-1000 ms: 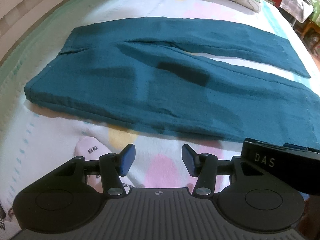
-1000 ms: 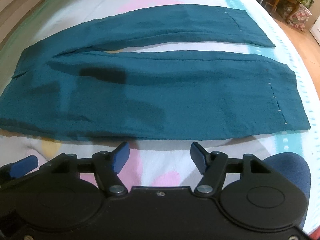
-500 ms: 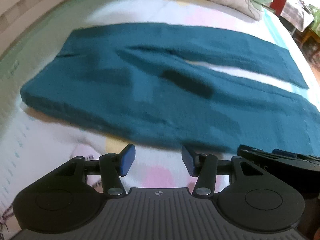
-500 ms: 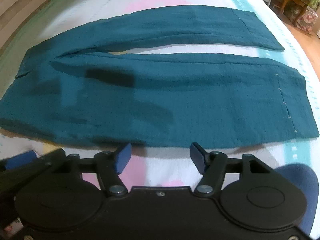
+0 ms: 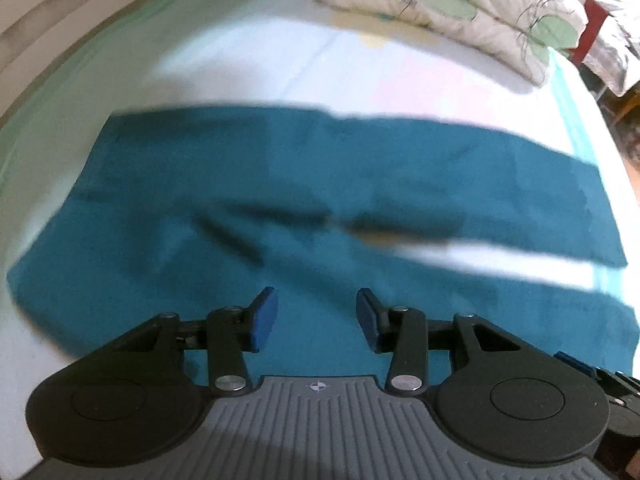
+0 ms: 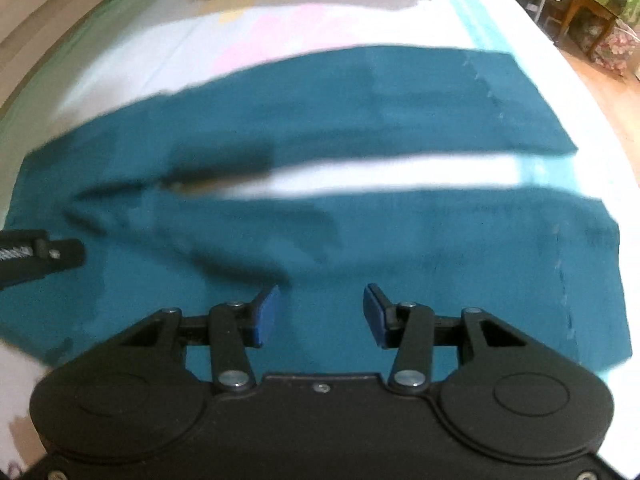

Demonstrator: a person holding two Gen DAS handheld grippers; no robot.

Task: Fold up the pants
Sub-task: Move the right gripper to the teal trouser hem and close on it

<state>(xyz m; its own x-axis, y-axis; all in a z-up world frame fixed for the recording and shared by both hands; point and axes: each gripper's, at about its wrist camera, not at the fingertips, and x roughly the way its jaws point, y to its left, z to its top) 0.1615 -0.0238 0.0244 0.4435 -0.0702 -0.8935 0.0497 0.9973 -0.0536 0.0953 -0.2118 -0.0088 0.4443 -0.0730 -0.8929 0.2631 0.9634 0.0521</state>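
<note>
Bedding filled both views: a pale sheet (image 5: 248,64) with pastel patches, and a leaf-printed pillow (image 5: 452,0) at its far end. Across it lay the teal pants (image 5: 280,184), spread flat and unfolded, their long axis running side to side in front of us, waistband to the left and the two legs reaching right with a strip of sheet showing between them. We judged that this was the relation the coming move turned on: both grippers hung over the near leg, pointing steeply down, with its near edge under or just behind the jaws, so the cloth lay ahead and below rather than to either side. Our left gripper (image 5: 317,317) stood nearer the waist and seat, our right gripper (image 6: 321,315) nearer the hems, whose stitched line showed at the right. The left jaws were closing, as were the right, but we saw only fabric beneath the blue pads, none pinched between them, and could not tell whether the tips touched the cloth. Motion blur softened everything, and we could read no brand, label or writing anywhere.
</note>
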